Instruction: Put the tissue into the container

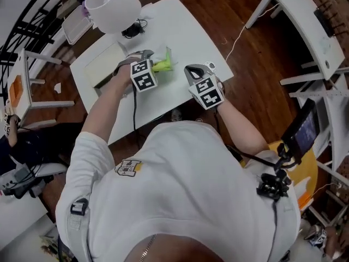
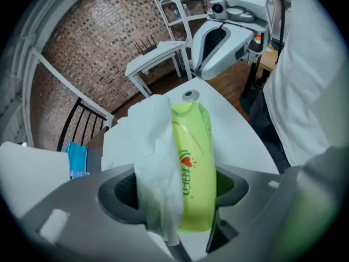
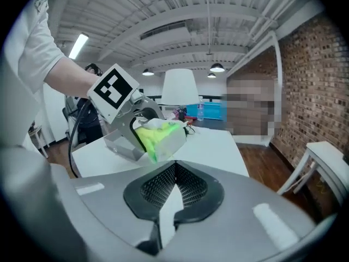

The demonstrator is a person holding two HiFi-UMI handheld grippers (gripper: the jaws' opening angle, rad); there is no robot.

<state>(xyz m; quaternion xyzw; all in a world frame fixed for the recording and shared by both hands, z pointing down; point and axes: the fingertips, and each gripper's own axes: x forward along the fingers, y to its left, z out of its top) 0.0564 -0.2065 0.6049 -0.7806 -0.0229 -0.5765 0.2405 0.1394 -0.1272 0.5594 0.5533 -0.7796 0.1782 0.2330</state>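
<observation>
Pinched between the dark pads of the left claw, low in the middle of the left gripper view: a lime-green tissue pack of glossy soft plastic, standing on end, with a white tissue, limp and crumpled, along its left side and caught in the same grip. Printed down the pack, a small red heart over green characters, too warped to read. Held over the white table, just left of centre in the upper head view. Further right in that view, the right claw, ribbed black pads pressed together at the tips, with nothing between them. On the back of each claw, a white cube with black square markers, above a smooth grey plastic shell. Beneath both, a plain matt rectangular top, set at an angle across the upper middle of the head view. At its far end, a round white lamp shade and a tangle of black cable. Left of the left claw on the top, a flat pale rectangle, kind unclear. Around the table, a dark reddish plank floor; at upper right, a white curved desk. In the upper left of the left gripper view, a red-brown brick wall and a black railing. Overhead in the right gripper view, a white ribbed ceiling with pipes. Filling the lower head view, a white shirt.
</observation>
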